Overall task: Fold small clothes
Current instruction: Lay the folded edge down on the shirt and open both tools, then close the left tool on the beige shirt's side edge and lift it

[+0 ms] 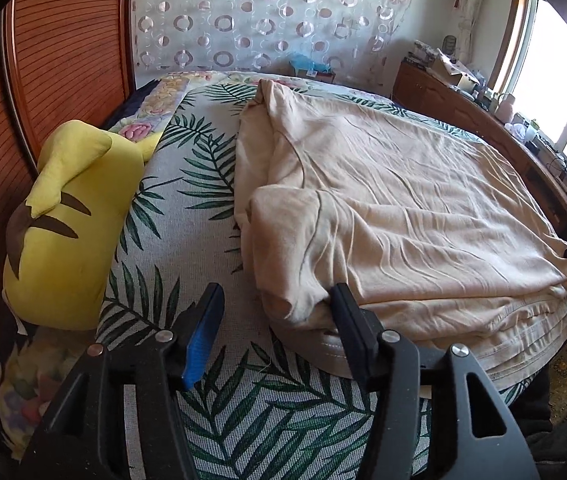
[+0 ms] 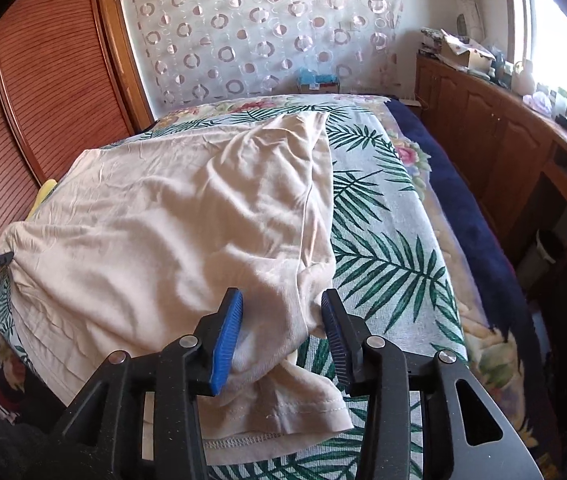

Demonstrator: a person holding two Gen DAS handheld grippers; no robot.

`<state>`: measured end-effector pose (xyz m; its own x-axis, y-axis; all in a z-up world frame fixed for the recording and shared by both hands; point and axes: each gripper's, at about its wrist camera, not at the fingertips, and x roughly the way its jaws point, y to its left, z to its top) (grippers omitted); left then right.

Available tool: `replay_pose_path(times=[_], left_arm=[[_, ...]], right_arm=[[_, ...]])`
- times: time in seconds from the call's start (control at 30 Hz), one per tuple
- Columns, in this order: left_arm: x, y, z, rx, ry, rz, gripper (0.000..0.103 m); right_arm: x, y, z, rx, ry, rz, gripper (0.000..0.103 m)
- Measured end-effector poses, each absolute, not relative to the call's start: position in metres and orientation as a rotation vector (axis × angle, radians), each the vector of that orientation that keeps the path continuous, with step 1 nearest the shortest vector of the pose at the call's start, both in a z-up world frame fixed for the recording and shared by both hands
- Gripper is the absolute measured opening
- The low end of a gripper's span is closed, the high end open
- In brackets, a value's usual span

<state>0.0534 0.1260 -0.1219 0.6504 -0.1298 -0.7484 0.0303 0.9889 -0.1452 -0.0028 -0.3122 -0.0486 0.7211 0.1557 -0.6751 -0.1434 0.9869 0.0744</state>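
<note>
across the middle of both views lay a beige t-shirt (image 1: 403, 208), spread flat and wrinkled on a bed (image 1: 187, 240) covered with a palm-leaf print cloth. at the bottom of the left wrist view, the left gripper (image 1: 277, 328) stood about half open, its fingers (image 1: 199, 344) apart over the near left corner of the shirt; the right finger touched the bunched edge of the fabric, the left one hung over bare leaf print, and nothing was pinched between them. at the bottom of the right wrist view, the right gripper (image 2: 281, 340) was also partly open, with the near right corner of the shirt (image 2: 187, 216) lying loose between its blue-padded fingers (image 2: 227, 344); whether the pads still touched the cloth i could not tell, but they did not press it. at the left edge of that view the tip of the other gripper showed against the shirt's far corner. a yellow plush toy (image 1: 67, 232) lay at the left of the left wrist view, beside the shirt but apart from it, against a reddish slatted wooden panel (image 1: 59, 60). a patterned curtain (image 2: 259, 32) hung at the top centre, and a wooden cabinet (image 2: 495, 136) with clutter ran along the right under a bright window (image 2: 563, 40).
</note>
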Motion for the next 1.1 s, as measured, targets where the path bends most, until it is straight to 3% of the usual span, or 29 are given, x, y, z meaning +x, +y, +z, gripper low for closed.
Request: replay_pose_path(times=[0.5, 0.63, 0.9, 1.07, 1.1], left_arm=[[0.053, 0.123, -0.127, -0.094, 0.843, -0.083, 0.057], [0.052, 0.122, -0.127, -0.106, 0.831, -0.114, 0.049], [0.052, 0.121, -0.127, -0.106, 0.834, -0.114, 0.048], [0.051, 0.115, -0.127, -0.091, 0.827, -0.142, 0.018], [0.05, 0.114, -0.127, -0.09, 0.829, -0.15, 0.015]], right_arm=[[-0.017, -0.3, -0.035, 0.007, 0.71, 0.177, 0.043], [-0.015, -0.302, -0.034, 0.002, 0.707, 0.168, 0.043], [-0.006, -0.301, -0.047, -0.019, 0.77, 0.162, 0.043], [-0.005, -0.302, -0.048, -0.011, 0.772, 0.166, 0.043], [-0.005, -0.302, -0.049, -0.009, 0.775, 0.167, 0.043]])
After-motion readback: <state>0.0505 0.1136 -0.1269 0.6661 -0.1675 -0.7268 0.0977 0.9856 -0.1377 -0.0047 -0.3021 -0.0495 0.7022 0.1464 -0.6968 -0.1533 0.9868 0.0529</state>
